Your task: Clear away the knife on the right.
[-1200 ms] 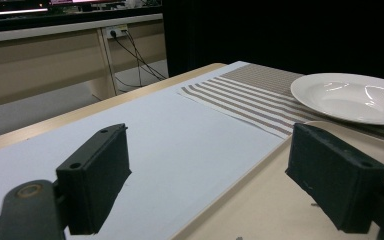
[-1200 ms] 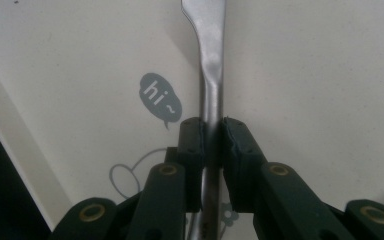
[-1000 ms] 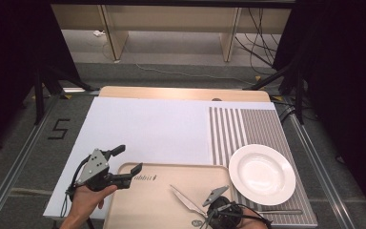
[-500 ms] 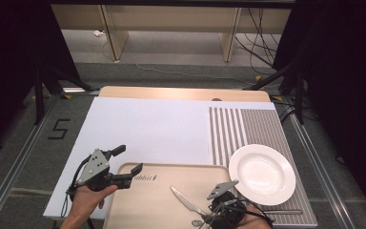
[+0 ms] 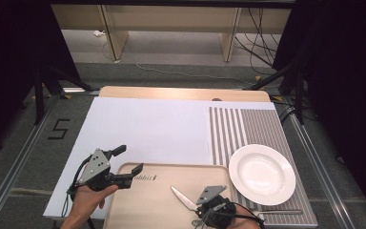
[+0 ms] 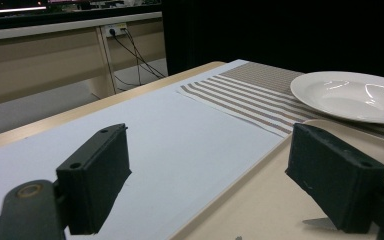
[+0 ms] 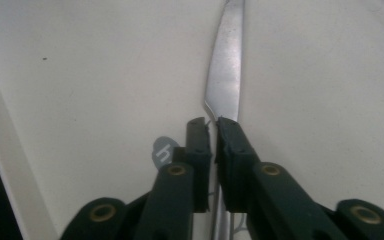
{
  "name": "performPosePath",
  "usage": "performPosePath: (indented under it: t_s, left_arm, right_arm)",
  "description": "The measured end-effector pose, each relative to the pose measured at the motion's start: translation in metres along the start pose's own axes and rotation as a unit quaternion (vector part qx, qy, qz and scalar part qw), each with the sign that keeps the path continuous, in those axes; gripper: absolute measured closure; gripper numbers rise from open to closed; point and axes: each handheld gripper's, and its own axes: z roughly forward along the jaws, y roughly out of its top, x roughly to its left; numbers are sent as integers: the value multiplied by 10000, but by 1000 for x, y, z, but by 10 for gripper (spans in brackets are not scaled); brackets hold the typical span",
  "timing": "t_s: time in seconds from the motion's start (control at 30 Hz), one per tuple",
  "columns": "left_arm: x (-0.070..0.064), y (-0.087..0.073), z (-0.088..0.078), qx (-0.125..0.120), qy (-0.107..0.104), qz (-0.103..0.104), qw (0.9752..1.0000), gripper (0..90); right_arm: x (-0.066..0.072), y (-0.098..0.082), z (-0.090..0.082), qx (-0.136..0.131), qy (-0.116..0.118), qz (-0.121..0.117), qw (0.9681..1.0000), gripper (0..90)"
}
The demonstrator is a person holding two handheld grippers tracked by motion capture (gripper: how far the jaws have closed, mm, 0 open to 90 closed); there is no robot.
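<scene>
A metal knife [image 5: 181,196] lies on the beige tray [image 5: 138,205] at the table's near edge, blade pointing away to the left. My right gripper [image 5: 198,209] is shut on the knife [image 7: 225,70] just behind the blade. Its jaws have just been closing, and in the right gripper view [image 7: 213,125] the thin metal sits pinched between them. My left gripper [image 5: 128,160] hovers open over the tray's far left corner with nothing between its jaws [image 6: 220,165]. A white plate [image 5: 262,174] rests on the striped placemat [image 5: 238,129] to the right.
A large white mat [image 5: 147,129] covers the table's left and middle. A thin metal utensil [image 5: 276,211] lies on the placemat in front of the plate [image 6: 350,95]. Dark curtains and cables stand beyond the table's far edge.
The right gripper's jaws, standing wider half a second ago, have come together on the knife. The left hand and gripper have stayed where they were.
</scene>
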Motion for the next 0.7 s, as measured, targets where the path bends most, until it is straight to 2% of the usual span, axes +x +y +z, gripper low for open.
performPosePath:
  t_s: [0.07,0.33,0.43,0.7]
  left_arm:
    - [1,0,0,4,6,5,10000,164]
    - [1,0,0,-4,15,22,10000,169]
    - [1,0,0,-8,24,14,10000,169]
    - [0,0,0,-18,27,25,10000,169]
  right_arm:
    - [2,2,4,36,-51,-170,9998,895]
    - [7,9,16,304,-161,-400,9986,900]
    - [8,9,19,378,-310,-481,9976,900]
    - [1,7,17,430,-510,-399,9970,900]
